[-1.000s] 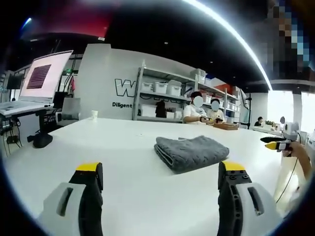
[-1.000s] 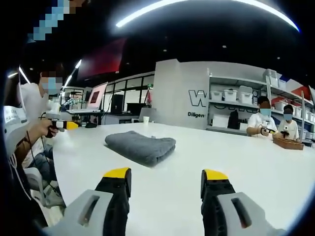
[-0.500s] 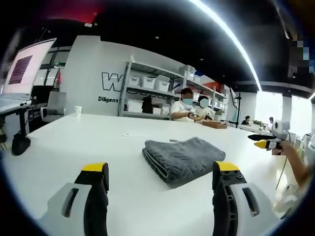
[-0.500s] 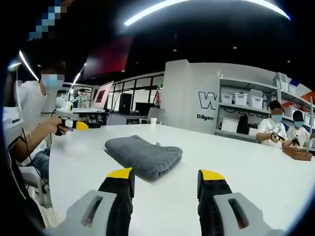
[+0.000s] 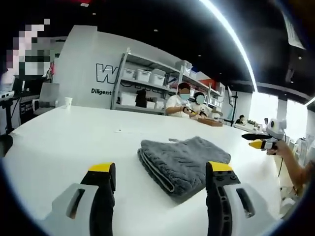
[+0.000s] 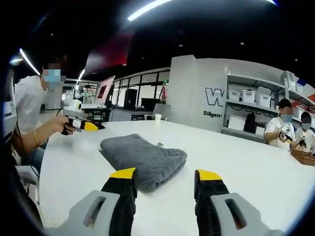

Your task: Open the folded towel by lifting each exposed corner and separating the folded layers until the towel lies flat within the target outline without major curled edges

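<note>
A grey folded towel (image 5: 183,161) lies on the white table (image 5: 74,142), its stacked layers showing along the near edge. My left gripper (image 5: 160,173) stands open just short of that edge, its yellow-tipped jaws apart with nothing between them. In the right gripper view the same towel (image 6: 142,158) lies ahead and slightly left, and my right gripper (image 6: 166,178) is open close to its nearest corner. The other gripper (image 5: 263,141) comes in at the right of the left gripper view, held by a hand. At the left of the right gripper view the left gripper (image 6: 81,124) shows in a hand.
Two seated people (image 5: 189,102) work at the table's far end beside a wooden tray (image 6: 302,156). A paper cup (image 5: 68,102) stands far back on the table. Shelves with white bins (image 5: 147,86) line the wall. A person's arm and body (image 6: 27,118) border the table edge.
Both cameras have come closer to the towel, which now looks larger in each view. The towel itself has not moved and both grippers stay open.
</note>
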A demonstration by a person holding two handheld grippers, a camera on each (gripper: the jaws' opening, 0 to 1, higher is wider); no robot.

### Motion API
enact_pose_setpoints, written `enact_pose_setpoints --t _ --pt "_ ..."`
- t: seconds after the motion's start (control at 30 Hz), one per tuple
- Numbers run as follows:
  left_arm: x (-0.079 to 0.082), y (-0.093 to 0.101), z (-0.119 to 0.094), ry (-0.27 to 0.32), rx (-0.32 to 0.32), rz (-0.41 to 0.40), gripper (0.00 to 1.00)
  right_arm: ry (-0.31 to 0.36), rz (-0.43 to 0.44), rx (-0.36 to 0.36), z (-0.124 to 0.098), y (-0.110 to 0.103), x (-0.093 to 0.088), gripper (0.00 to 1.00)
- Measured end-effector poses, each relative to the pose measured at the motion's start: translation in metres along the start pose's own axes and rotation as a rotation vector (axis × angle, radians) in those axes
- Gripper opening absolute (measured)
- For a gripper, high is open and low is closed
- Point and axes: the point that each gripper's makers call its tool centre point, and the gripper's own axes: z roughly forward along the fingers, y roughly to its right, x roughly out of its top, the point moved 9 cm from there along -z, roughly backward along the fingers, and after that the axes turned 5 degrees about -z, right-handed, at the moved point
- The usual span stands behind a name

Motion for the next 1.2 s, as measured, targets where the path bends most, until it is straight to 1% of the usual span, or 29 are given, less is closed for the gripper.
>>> enact_pose_setpoints --t 0.07,0.17,0.33,0.5,0.67,0.73,0.8,0.9,0.93,1.0,1.03,1.1,1.2 --pt "0.003 -0.001 0.007 0.001 -0.006 0.013 0.71 0.002 0.002 0.002 0.008 0.002 0.000 0.43" --pt "0.007 -0.006 0.018 -0.006 -0.009 0.005 0.69 -0.004 0.001 0.007 0.021 0.006 0.000 0.42" --pt "0.009 -0.007 0.034 -0.018 -0.033 0.008 0.63 -0.015 -0.003 0.010 0.037 0.012 0.000 0.41" --pt "0.007 -0.008 0.051 -0.039 -0.044 0.001 0.61 -0.024 0.011 0.015 0.056 0.020 -0.001 0.38" --pt "0.007 -0.012 0.067 -0.046 -0.046 -0.020 0.57 -0.046 0.031 0.025 0.078 0.023 -0.004 0.37" --pt "0.007 -0.012 0.072 -0.051 -0.051 -0.019 0.56 -0.048 0.034 0.028 0.082 0.023 -0.006 0.36" --pt "0.005 -0.013 0.079 -0.057 -0.047 -0.027 0.55 -0.062 0.050 0.033 0.091 0.024 -0.008 0.35" --pt "0.004 -0.014 0.086 -0.069 -0.048 -0.030 0.54 -0.065 0.047 0.040 0.100 0.025 -0.009 0.34" --pt "0.003 -0.014 0.089 -0.076 -0.045 -0.030 0.54 -0.065 0.047 0.041 0.101 0.025 -0.009 0.34" --pt "0.000 -0.016 0.096 -0.088 -0.043 -0.030 0.52 -0.075 0.056 0.045 0.110 0.028 -0.010 0.34" --pt "-0.001 -0.017 0.099 -0.103 -0.041 -0.042 0.52 -0.076 0.057 0.046 0.112 0.028 -0.010 0.34" --pt "-0.003 -0.017 0.105 -0.112 -0.049 -0.040 0.50 -0.086 0.063 0.044 0.120 0.030 -0.012 0.33" --pt "-0.005 -0.018 0.111 -0.124 -0.044 -0.043 0.47 -0.104 0.077 0.046 0.130 0.032 -0.016 0.32"
